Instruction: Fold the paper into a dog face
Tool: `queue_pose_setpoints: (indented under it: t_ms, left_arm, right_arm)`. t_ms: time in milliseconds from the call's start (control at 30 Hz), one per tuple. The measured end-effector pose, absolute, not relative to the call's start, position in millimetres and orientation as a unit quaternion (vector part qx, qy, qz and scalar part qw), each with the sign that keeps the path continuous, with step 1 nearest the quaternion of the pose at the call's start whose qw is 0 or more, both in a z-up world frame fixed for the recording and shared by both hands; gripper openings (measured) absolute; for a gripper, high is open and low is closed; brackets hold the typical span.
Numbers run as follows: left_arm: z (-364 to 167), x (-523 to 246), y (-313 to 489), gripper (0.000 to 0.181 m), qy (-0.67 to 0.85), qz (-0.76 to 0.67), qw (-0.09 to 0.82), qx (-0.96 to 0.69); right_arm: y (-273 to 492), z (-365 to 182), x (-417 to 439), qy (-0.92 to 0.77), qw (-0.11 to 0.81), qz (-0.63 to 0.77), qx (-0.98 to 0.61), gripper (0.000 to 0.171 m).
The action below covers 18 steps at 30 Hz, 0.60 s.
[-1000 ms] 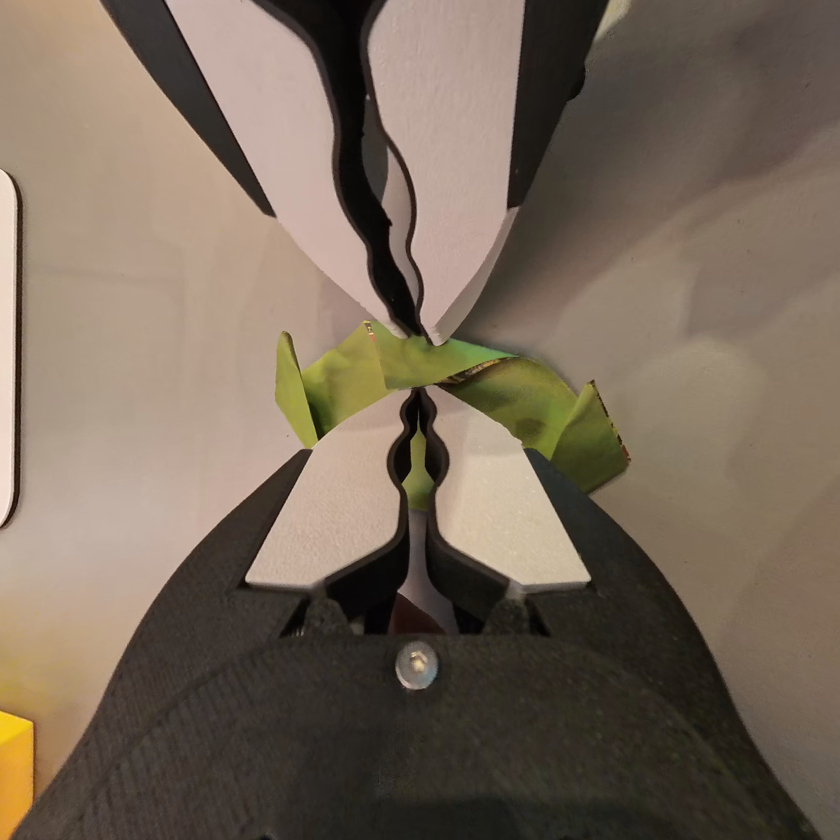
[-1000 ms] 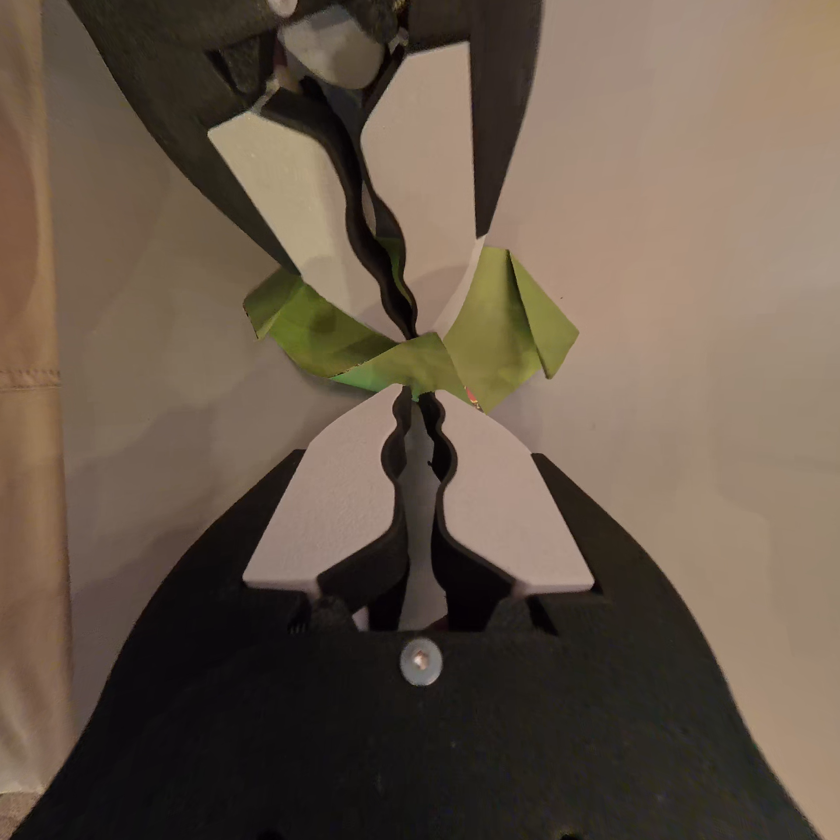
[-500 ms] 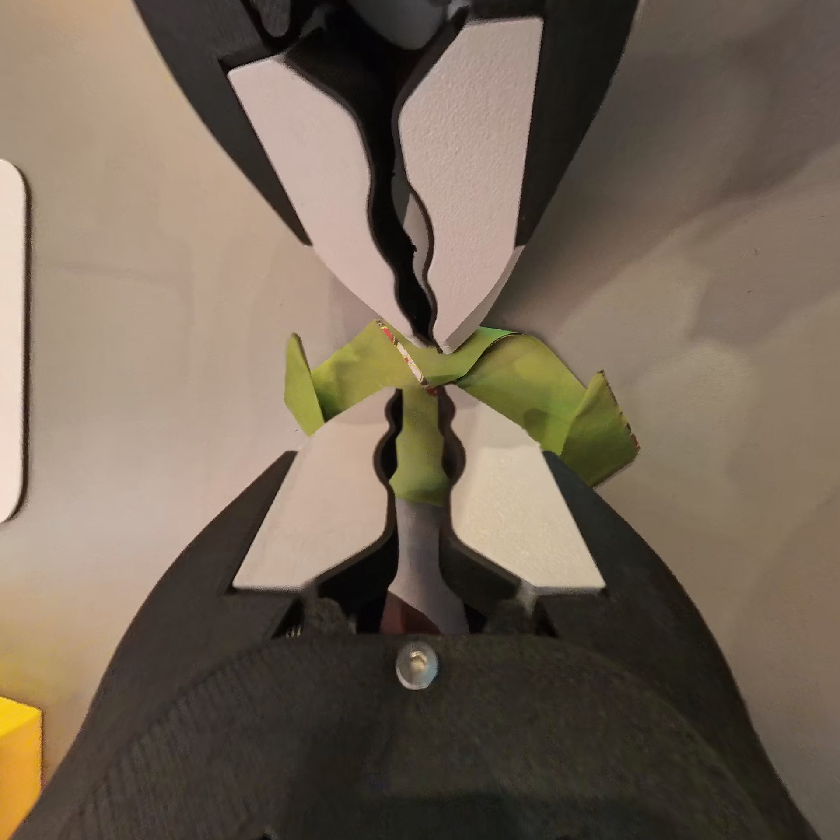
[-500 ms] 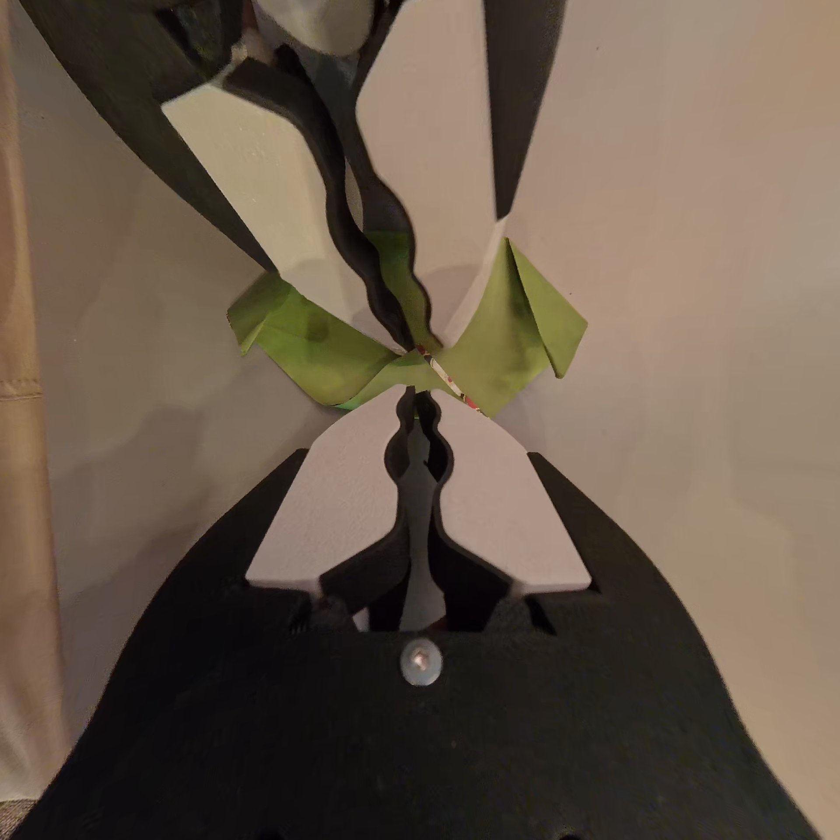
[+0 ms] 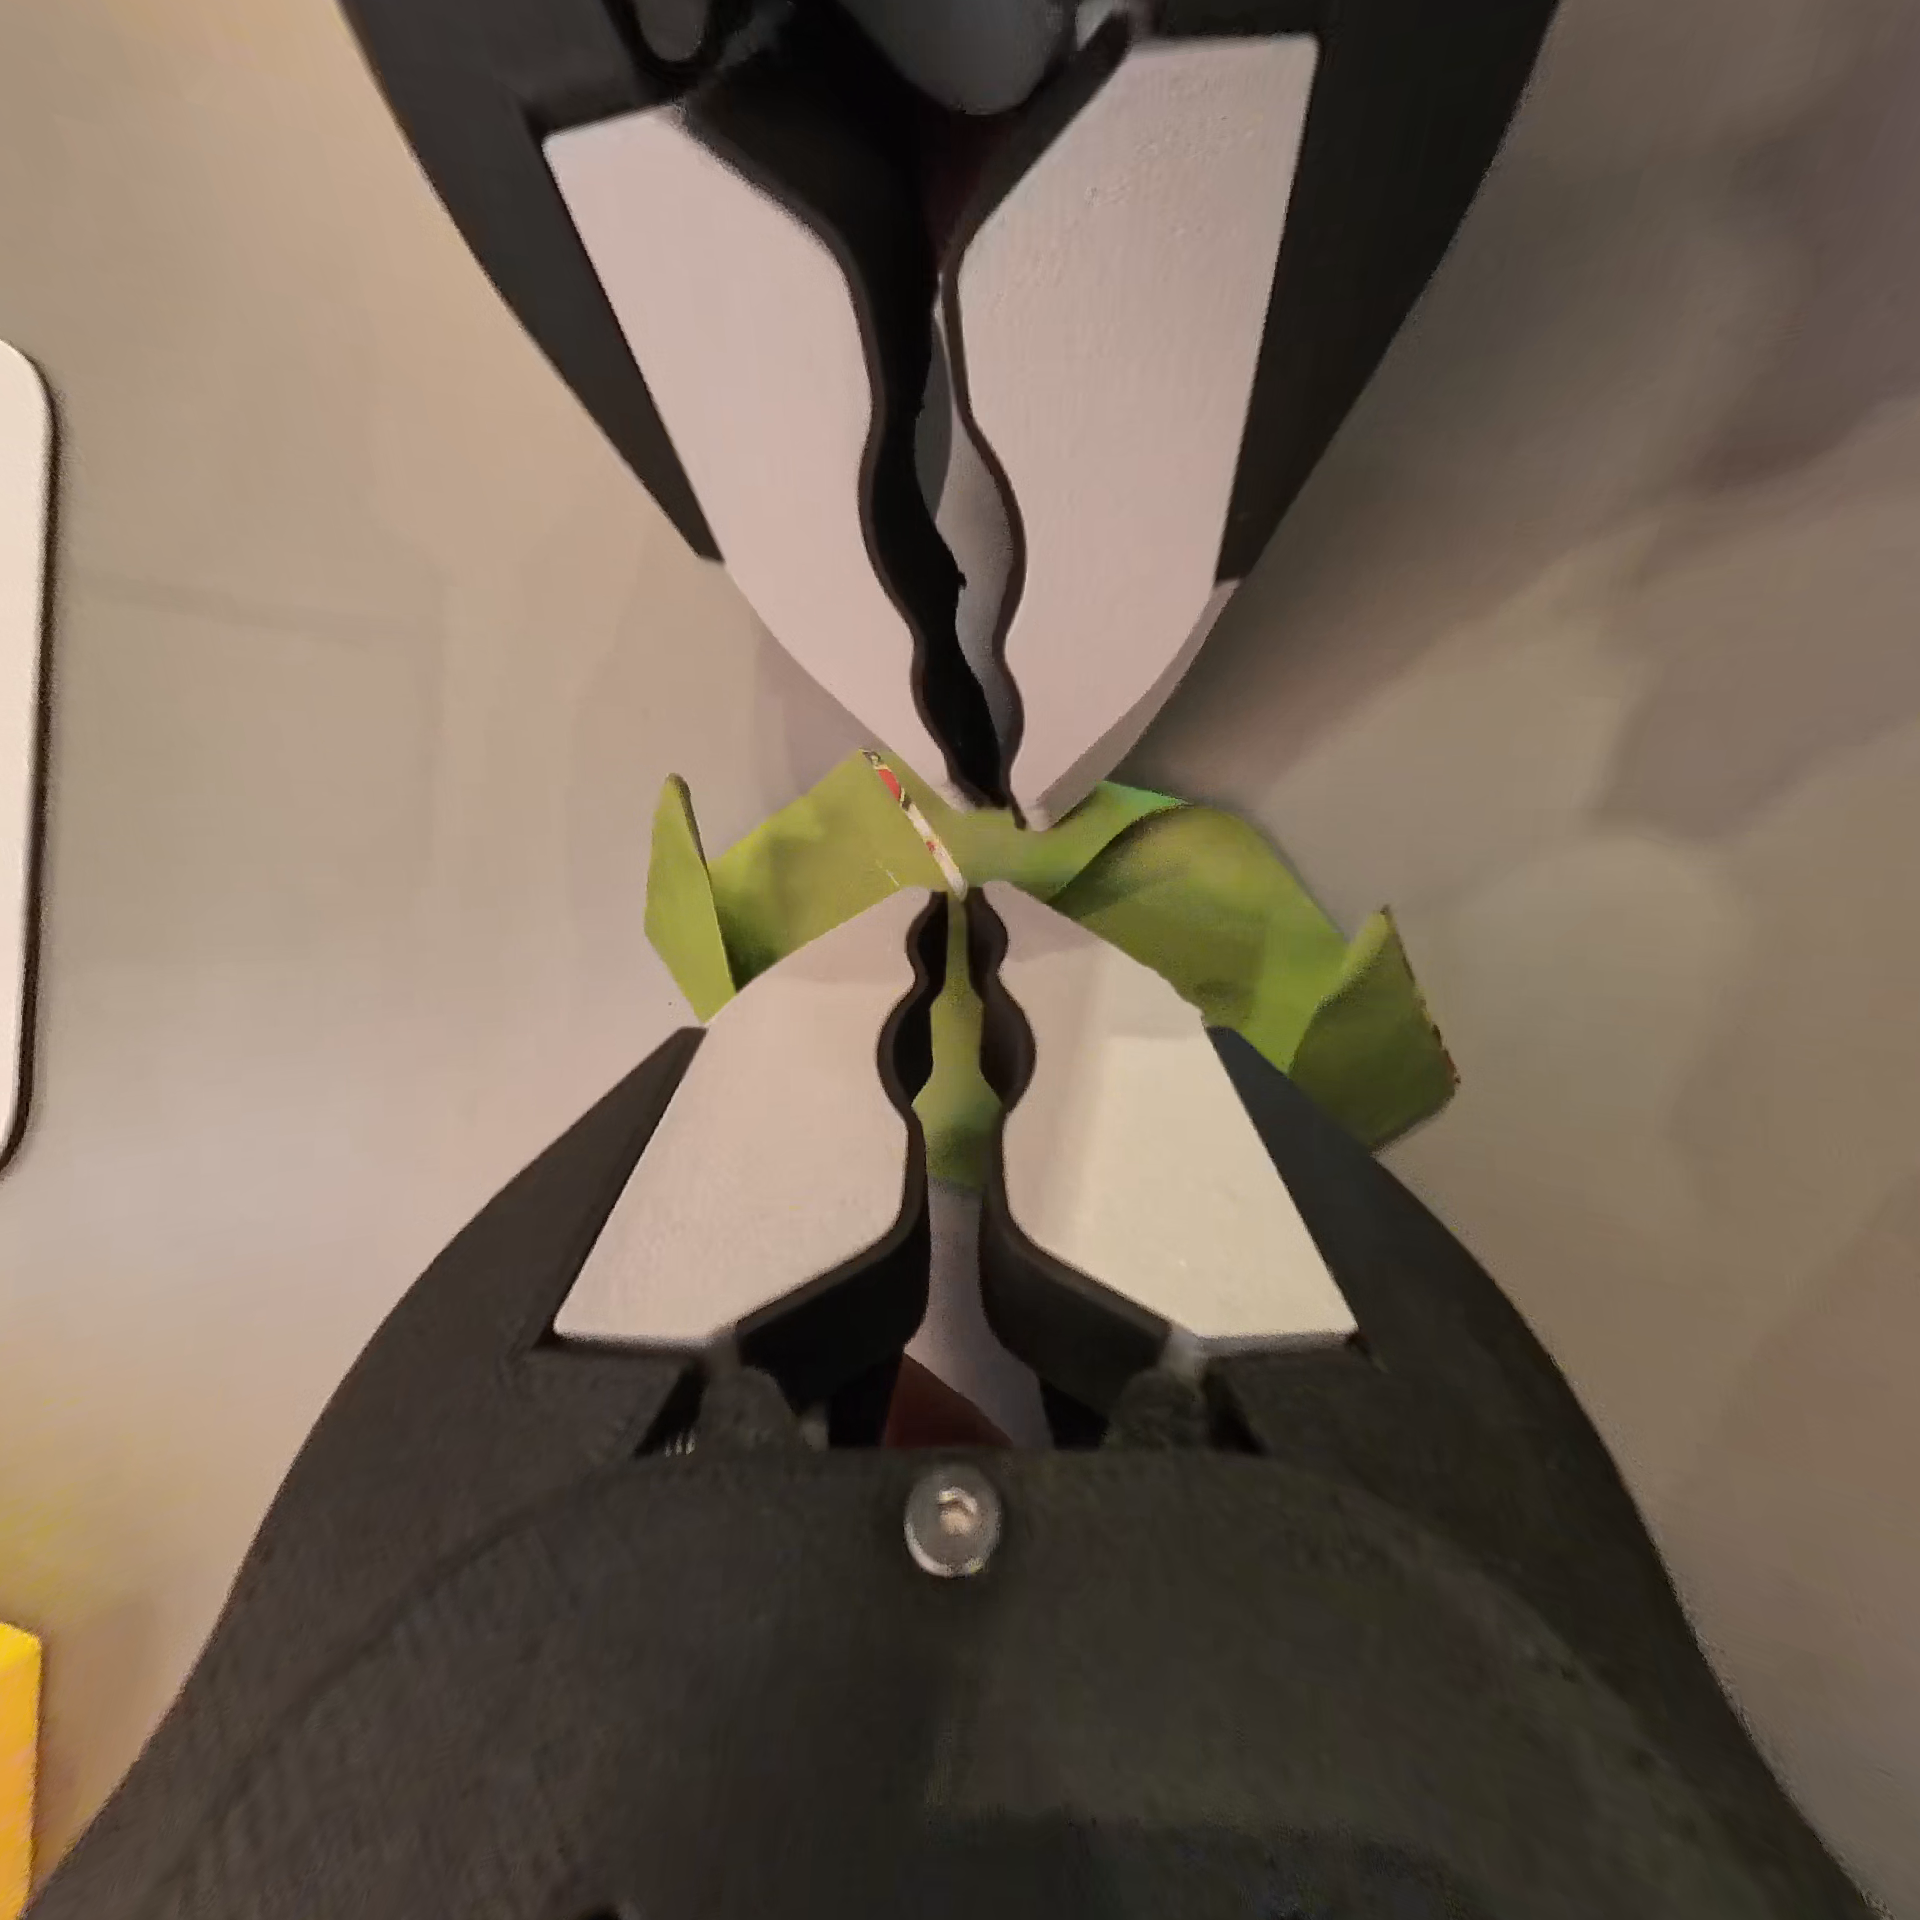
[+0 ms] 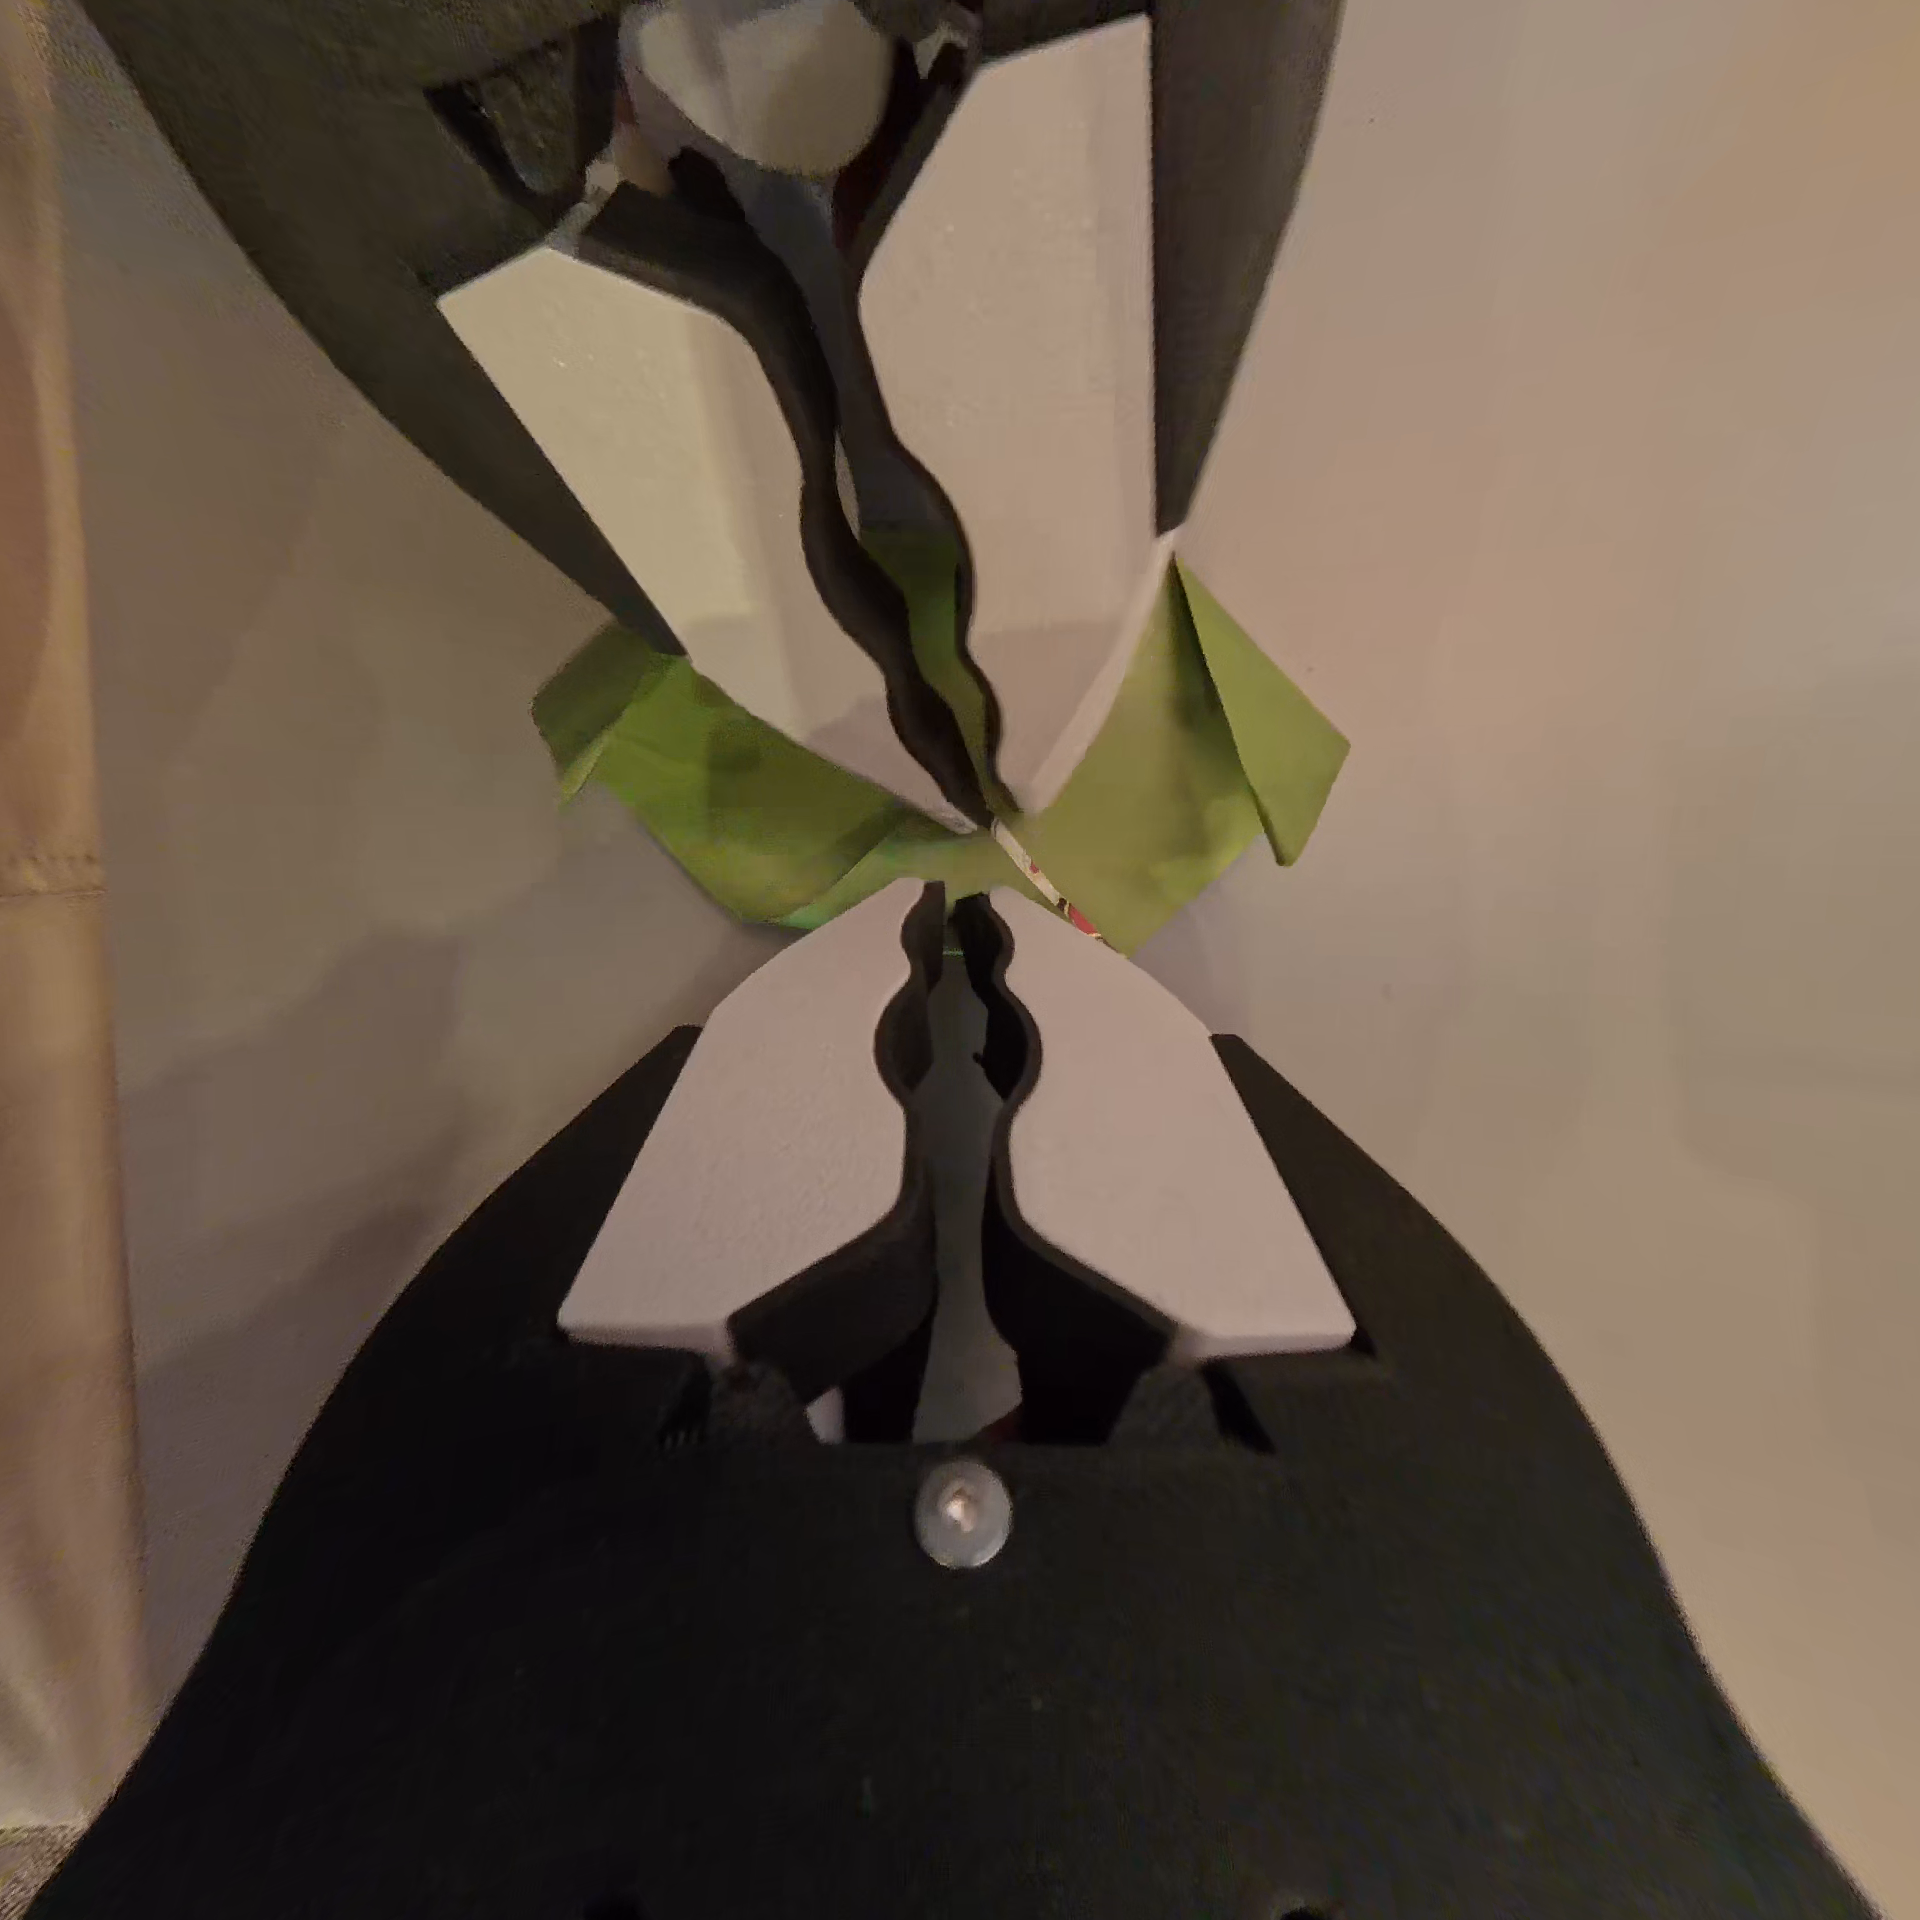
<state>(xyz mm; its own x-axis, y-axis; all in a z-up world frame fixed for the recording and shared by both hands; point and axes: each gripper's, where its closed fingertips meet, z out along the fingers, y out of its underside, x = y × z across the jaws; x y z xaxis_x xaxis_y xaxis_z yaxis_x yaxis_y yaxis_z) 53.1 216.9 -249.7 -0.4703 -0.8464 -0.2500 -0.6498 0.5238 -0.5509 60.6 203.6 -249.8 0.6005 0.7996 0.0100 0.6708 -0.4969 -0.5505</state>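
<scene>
Two hand-held grippers were set tip to tip over a pale grey tabletop, each pointing along the other's axis. The left gripper was seen in the left wrist view with its jaws closed on the green paper, a strip of which was drawn back into the wavy slot between the white fingers. The right gripper, seen in the right wrist view, was likewise pinched on the centre of the green paper, at its fingertips only. In each view the opposite gripper was seen entering from the top edge, the left gripper slightly tilted in the right wrist view and the right gripper nearly straight in the left. The paper was held clear of the table between the two tips, its creased wings spread to either side, with a patterned underside visible at one fold.

Compared with one second earlier, more paper was seen inside the left gripper's slot, and the opposite gripper was imaged closer. A white board and a yellow object were visible at the left edge.
</scene>
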Motion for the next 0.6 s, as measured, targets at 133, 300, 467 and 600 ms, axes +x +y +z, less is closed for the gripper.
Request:
queue_pose_setpoints:
  t_ms: [133,300,467,600]
  left_arm:
    - [-251,52,216,0.001,0.839,-0.184,0.252,-0.446]
    - [-251,52,216,0.0,0.838,-0.187,0.251,-0.447]
    - [-251,52,216,0.001,0.838,-0.184,0.251,-0.447]
    - [-250,52,218,0.005,0.834,-0.186,0.248,-0.456]
  right_arm:
    - [205,-244,78,-0.393,0.263,0.133,-0.871,0.005]
    - [207,-250,81,-0.386,0.26,0.122,-0.877,0.005]
    - [213,-251,78,-0.374,0.27,0.127,-0.878,0.005]
    - [213,-250,76,-0.376,0.274,0.129,-0.876,0.005]
